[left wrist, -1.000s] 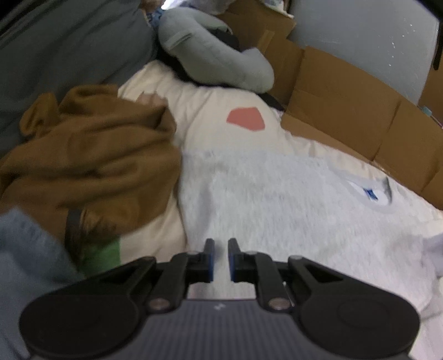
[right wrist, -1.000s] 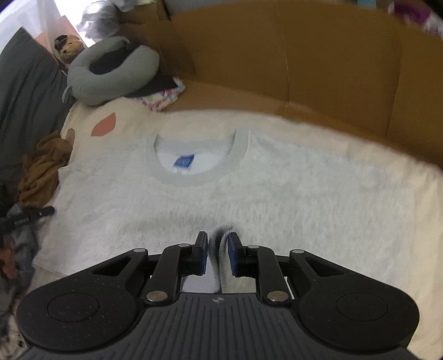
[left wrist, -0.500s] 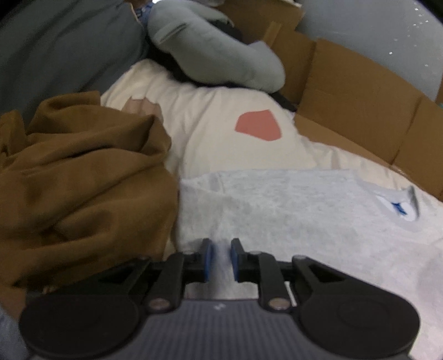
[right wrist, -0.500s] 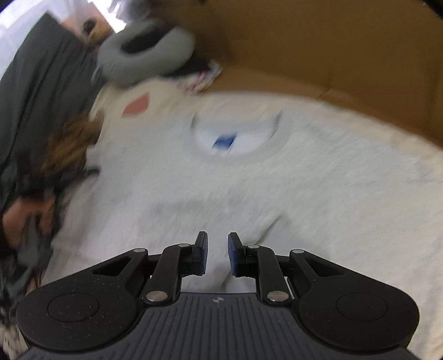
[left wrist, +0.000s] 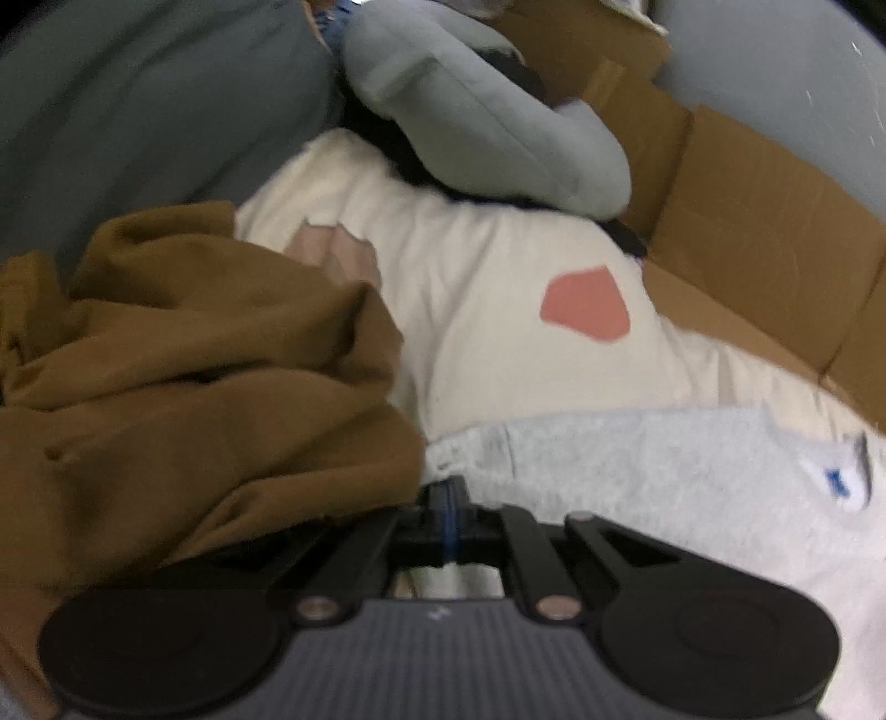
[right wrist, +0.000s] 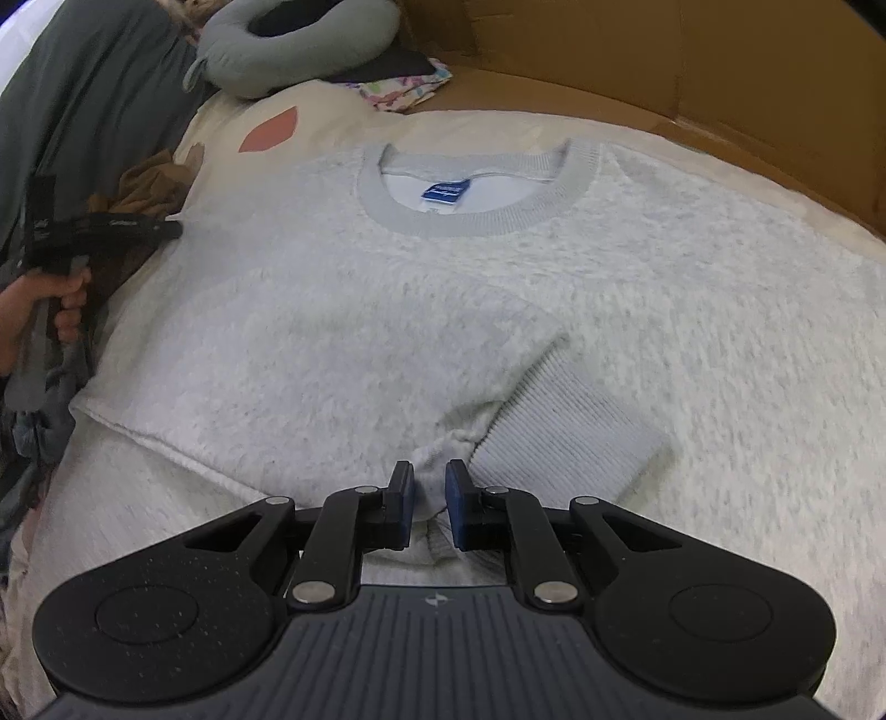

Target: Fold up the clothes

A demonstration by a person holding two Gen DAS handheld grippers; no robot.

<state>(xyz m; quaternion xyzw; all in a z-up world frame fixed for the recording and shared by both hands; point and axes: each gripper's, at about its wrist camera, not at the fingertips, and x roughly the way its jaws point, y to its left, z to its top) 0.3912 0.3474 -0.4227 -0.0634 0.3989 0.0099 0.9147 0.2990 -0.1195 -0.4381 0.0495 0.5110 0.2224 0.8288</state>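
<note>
Sweatshirt flat on bed, beside brown garment. Left tongs just clenched at its edge; pinch unconfirmed. Right tongs grasping folded-in sleeve cuff. Sleeve fold underway.

The sweater lies flat on the blanket, collar at the far side and one cuff folded across its near middle. Left of the sweater sits a heap of cloth, touching its left edge. A neck pillow rests at the far left corner of the blanket. Cardboard stands behind the sweater, along the far and right sides.
</note>
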